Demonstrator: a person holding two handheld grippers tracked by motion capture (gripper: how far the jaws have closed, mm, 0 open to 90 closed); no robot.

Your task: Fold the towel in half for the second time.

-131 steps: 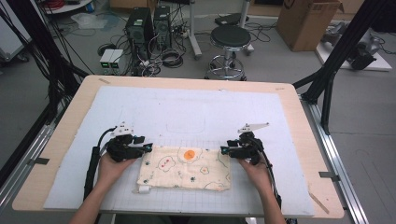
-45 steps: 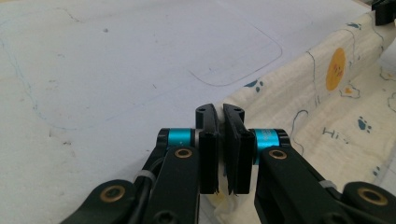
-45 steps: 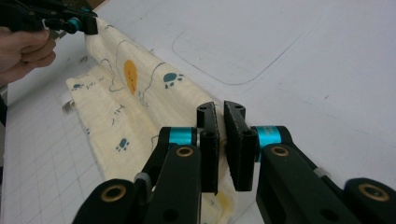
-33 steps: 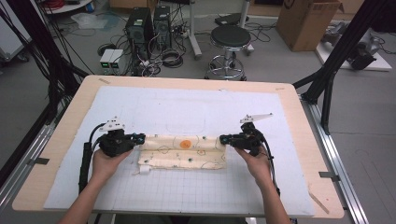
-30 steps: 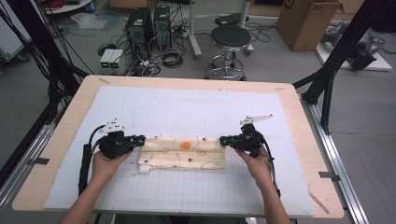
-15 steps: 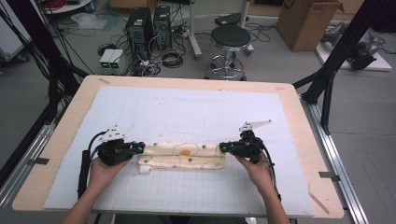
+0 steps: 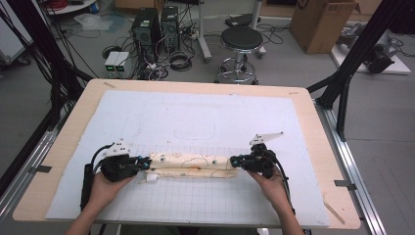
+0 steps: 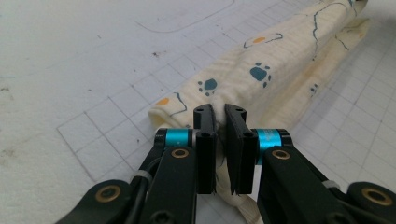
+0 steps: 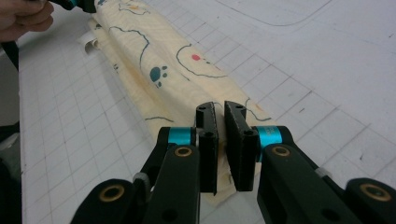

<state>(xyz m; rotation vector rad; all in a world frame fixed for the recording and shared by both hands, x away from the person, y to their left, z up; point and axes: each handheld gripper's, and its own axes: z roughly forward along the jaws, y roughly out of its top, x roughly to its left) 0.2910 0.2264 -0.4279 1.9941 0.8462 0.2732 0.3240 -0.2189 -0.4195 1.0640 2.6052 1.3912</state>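
Note:
A cream cloth (image 7: 191,164) printed with paw marks and line drawings lies folded into a narrow strip on the white gridded mat (image 7: 205,117). My left gripper (image 7: 144,163) is at the strip's left end. In the left gripper view the gripper (image 8: 219,112) has its jaws pinched on a fold of the cloth (image 8: 261,60). My right gripper (image 7: 234,160) is at the right end. In the right gripper view the gripper (image 9: 219,109) is shut on the cloth (image 9: 159,60) in the same way, and the other hand (image 9: 23,16) shows far off.
The mat covers a wooden table (image 7: 313,117) with a bare rim around it. Beyond the far edge stand a stool (image 7: 241,41), computer cases (image 7: 155,27) with cables and a cardboard box (image 7: 320,22). Black frame posts (image 7: 345,78) flank both sides.
The cloth, flat and wide several seconds ago, is now a narrow folded strip. Over the last second both grippers came a little toward the person with the cloth's ends in them.

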